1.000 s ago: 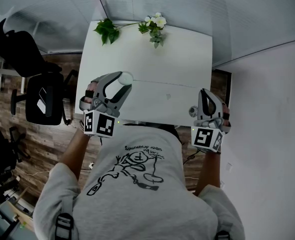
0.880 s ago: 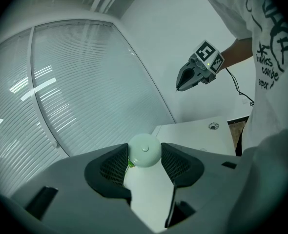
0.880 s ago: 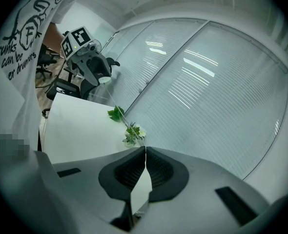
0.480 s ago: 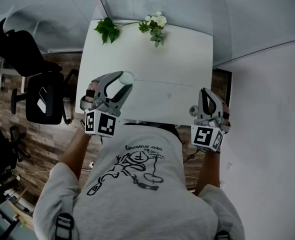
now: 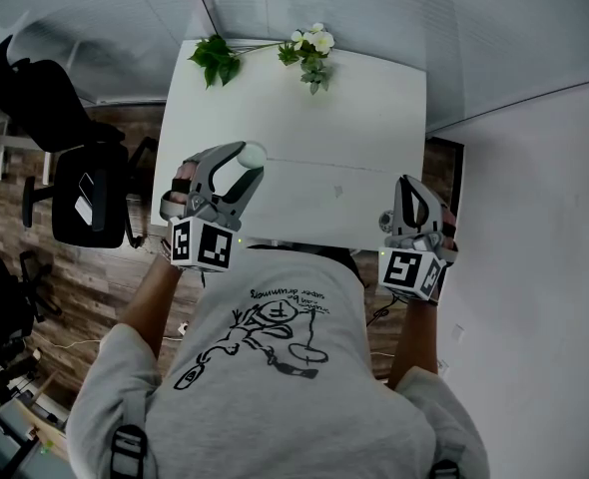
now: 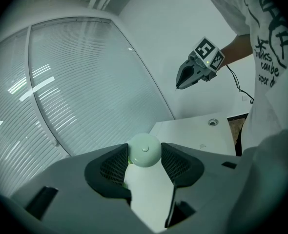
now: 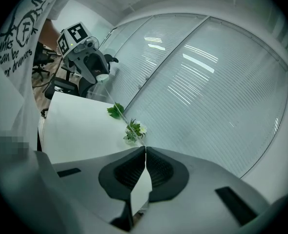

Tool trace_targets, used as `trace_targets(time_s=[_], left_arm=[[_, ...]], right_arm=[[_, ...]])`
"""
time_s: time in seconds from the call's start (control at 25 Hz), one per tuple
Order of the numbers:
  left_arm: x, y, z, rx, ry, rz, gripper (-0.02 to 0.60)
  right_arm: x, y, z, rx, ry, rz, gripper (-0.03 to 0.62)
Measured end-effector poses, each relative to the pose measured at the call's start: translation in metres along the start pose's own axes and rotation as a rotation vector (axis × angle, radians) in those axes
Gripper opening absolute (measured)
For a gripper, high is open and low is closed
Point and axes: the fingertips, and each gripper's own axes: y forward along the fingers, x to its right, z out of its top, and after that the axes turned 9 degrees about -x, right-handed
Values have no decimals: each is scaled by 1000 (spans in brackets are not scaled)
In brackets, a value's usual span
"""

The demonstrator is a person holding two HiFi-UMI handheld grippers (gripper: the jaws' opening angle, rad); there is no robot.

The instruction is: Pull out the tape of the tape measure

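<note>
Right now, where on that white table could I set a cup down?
Bare: the wide middle of the table, between the leaves and flowers at its far edge and the stretched tape. Crowded: the near edge, where left tongs hold the tape measure, right tongs pinch the tape.

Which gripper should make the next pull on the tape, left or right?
Right, probably. The right gripper is shut on the end of the tape, which runs straight across to the left gripper. The left gripper clamps the round tape measure case, so it serves better as the anchor.
</note>
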Motion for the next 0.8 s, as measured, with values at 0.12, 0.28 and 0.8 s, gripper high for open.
trace_targets(time_s=[0.12,0.28,0.8], left_arm=[[0,1,-2,-9,4,-1,235],[-5,1,-11,-31,-16,12,233],[-5,0,-14,-20,-9,17,234]], right_arm=[[0,1,-2,-11,1,-4,17],[7,2,-9,-27,23,-19,15],[13,2,-20,-40,25,-41,15]])
